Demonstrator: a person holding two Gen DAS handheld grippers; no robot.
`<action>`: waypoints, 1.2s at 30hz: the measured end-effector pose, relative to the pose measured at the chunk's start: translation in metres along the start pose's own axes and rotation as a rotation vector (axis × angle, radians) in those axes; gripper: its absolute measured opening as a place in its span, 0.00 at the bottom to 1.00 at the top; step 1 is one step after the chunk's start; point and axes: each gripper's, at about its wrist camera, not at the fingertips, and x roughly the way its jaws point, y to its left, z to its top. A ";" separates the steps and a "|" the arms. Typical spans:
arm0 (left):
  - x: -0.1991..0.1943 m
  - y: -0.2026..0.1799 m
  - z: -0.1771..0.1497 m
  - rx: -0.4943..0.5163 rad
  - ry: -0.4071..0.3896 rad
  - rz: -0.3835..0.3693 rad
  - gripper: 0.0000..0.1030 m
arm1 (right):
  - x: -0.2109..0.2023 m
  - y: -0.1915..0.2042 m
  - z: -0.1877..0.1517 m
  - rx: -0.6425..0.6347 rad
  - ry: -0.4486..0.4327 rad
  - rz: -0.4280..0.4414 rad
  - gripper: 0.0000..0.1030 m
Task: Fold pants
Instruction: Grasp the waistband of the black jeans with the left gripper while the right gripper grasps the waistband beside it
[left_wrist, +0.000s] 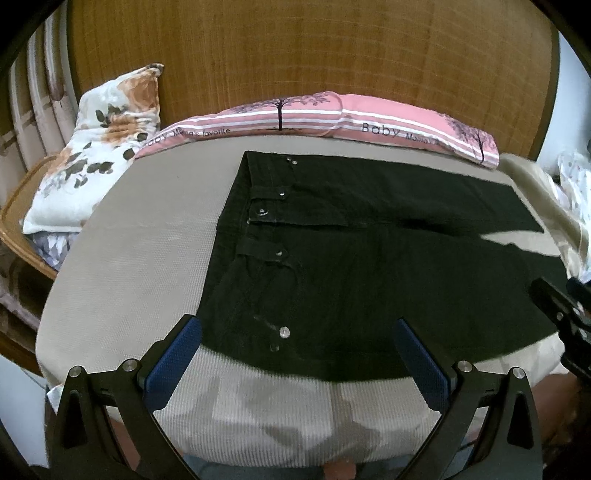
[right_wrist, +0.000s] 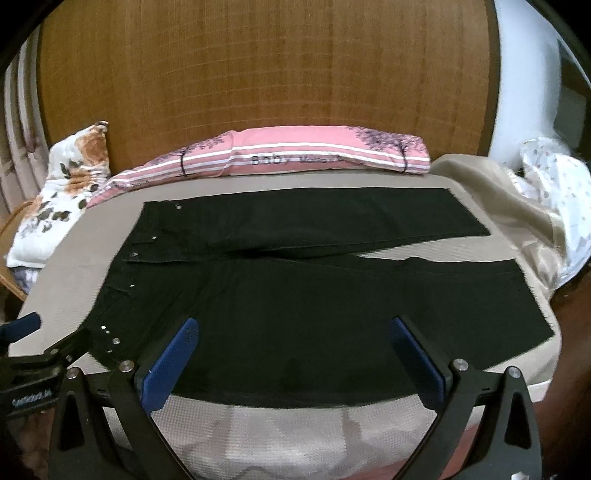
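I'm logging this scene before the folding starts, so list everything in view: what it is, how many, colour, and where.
pants: one, black, spread flat on the mat, waistband to the left, legs to the right
mat: one, beige, textured, under the pants
pink pillow: one, pink with white stripes and tree prints, along the far edge
floral pillow: one, white with orange flowers, far left
headboard: one, brown wood, behind the pillows
beige blanket: one, bunched at the right
white spotted cloth: one, far right
left gripper: blue fingers open, at the near waist edge
right gripper: blue fingers open, at the near leg edge
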 end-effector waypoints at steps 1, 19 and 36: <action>0.003 0.004 0.004 -0.008 0.003 -0.006 1.00 | 0.002 -0.001 0.002 0.003 0.002 0.016 0.99; 0.118 0.114 0.140 -0.261 0.096 -0.339 0.70 | 0.093 -0.013 0.069 0.060 0.101 0.159 0.99; 0.275 0.161 0.206 -0.451 0.293 -0.550 0.38 | 0.204 -0.007 0.114 0.164 0.218 0.184 0.99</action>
